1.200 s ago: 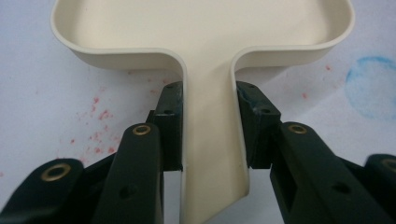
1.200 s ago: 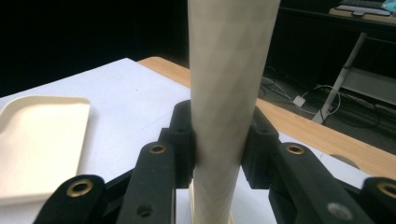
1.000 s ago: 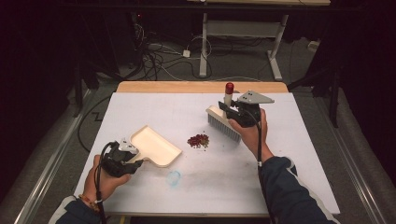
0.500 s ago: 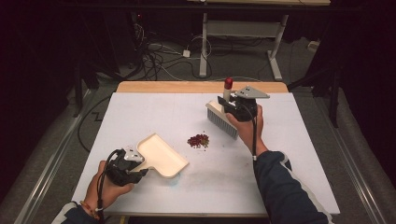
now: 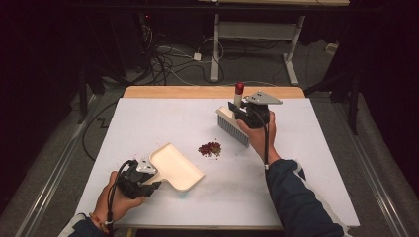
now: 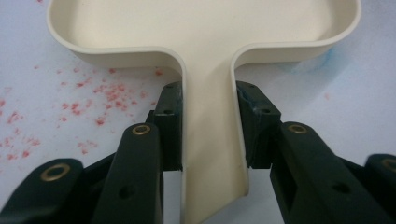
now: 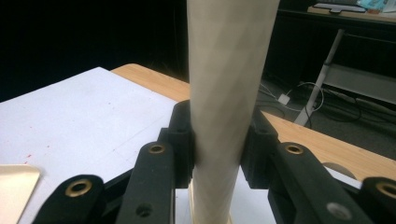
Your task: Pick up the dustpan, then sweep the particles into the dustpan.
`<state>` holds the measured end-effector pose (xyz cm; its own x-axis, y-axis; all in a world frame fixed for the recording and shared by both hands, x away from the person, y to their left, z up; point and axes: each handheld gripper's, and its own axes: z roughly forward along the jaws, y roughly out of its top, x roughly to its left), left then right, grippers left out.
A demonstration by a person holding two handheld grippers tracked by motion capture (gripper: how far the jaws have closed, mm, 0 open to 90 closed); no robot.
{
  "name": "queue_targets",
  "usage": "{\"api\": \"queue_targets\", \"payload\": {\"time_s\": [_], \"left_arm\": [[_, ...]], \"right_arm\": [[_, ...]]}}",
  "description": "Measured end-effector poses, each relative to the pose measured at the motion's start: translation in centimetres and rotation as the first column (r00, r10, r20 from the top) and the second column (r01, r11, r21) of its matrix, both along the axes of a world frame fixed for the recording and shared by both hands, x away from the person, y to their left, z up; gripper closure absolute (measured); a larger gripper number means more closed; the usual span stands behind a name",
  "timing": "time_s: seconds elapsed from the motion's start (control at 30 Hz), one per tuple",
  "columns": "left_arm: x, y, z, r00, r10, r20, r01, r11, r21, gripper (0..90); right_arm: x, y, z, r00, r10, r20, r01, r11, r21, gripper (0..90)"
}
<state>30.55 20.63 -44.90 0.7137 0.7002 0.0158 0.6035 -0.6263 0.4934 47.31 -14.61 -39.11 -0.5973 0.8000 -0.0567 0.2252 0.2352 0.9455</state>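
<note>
A cream dustpan [image 5: 175, 168] lies on the white table, its mouth toward a small pile of dark red crumbs [image 5: 210, 148]. My left gripper [image 5: 143, 180] is shut on the dustpan's handle [image 6: 212, 140], the jaws pressing both sides. Right of the pile, a brush [image 5: 233, 127] with pale bristles hangs above the table, its red-tipped handle pointing up. My right gripper [image 5: 247, 114] is shut on that cream handle [image 7: 224, 93]. The brush stands apart from the crumbs, a short way to their right.
Fine red specks [image 6: 100, 93] dot the table beside the dustpan, and a faint blue smear [image 6: 327, 58] sits by its right corner. A wooden strip [image 5: 212, 92] edges the table's far side. Cables [image 5: 173, 59] and desk legs [image 5: 291, 49] lie on the floor beyond.
My left gripper has pulled the dustpan toward the table's front and turned it, so its mouth sits nearer the crumbs. The right gripper with the brush has shifted slightly back.
</note>
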Motion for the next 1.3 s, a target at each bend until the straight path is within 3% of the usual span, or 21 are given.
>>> {"api": "queue_targets", "payload": {"time_s": [0.5,1.0,1.3], "left_arm": [[0.1,-0.9,-0.6,0.9995,-0.026,-0.017,0.026,0.9996,0.004,63.6],[0.7,-1.9,-1.1,0.9986,-0.035,-0.039,0.035,0.9994,-0.003,63.6],[1.3,-2.3,-1.3,0.9965,-0.041,-0.073,0.041,0.9991,0.003,63.7]], "right_arm": [[0.1,0.4,0.1,0.9999,-0.008,0.015,0.008,1.000,-0.003,70.6],[-0.7,3.1,-0.8,0.9983,0.058,0.007,-0.058,0.998,-0.001,70.3],[-1.8,3.5,-1.1,0.9950,0.100,0.005,-0.100,0.995,0.006,69.9]]}}
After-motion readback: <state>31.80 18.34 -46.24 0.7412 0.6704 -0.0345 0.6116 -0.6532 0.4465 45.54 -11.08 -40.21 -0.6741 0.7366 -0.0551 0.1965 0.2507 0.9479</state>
